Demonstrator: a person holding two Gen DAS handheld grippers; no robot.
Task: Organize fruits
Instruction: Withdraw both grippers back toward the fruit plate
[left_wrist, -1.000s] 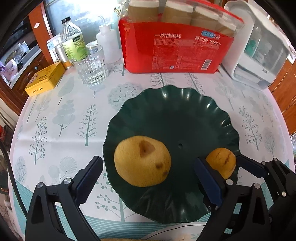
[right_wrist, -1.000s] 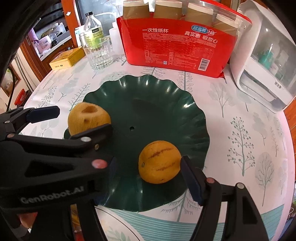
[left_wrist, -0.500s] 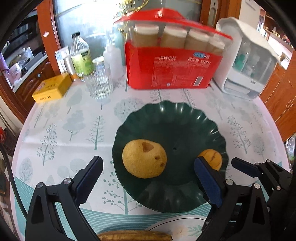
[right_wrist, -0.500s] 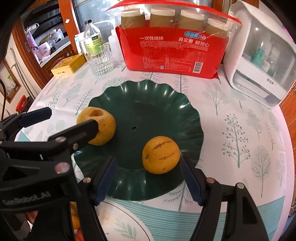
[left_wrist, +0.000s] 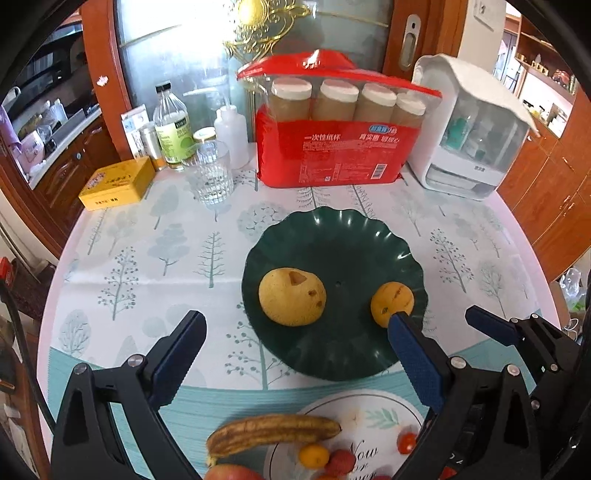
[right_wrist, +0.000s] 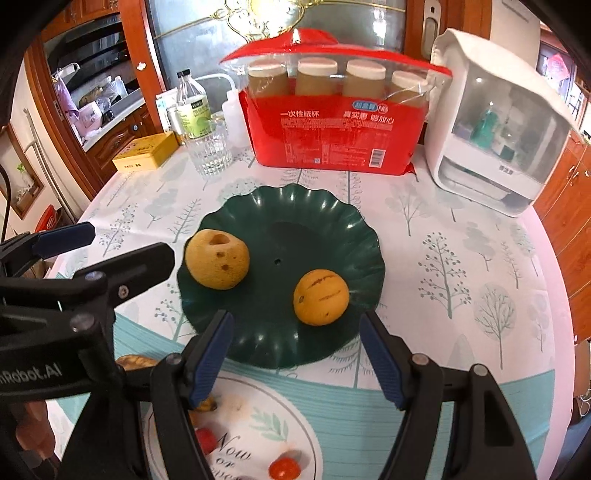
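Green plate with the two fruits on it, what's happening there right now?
A person is sorting fruit with a handheld gripper in each hand. The green plate holds a yellow pear and a smaller orange fruit. Both the left gripper and the right gripper are open and empty, on the near side of the plate. A banana and small fruits wait on the white plate nearest the cameras.

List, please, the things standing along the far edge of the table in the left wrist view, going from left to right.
Yellow tin → green-label bottle → drinking glass → white squeeze bottle → red pack of paper cups → white cabinet with clear front.
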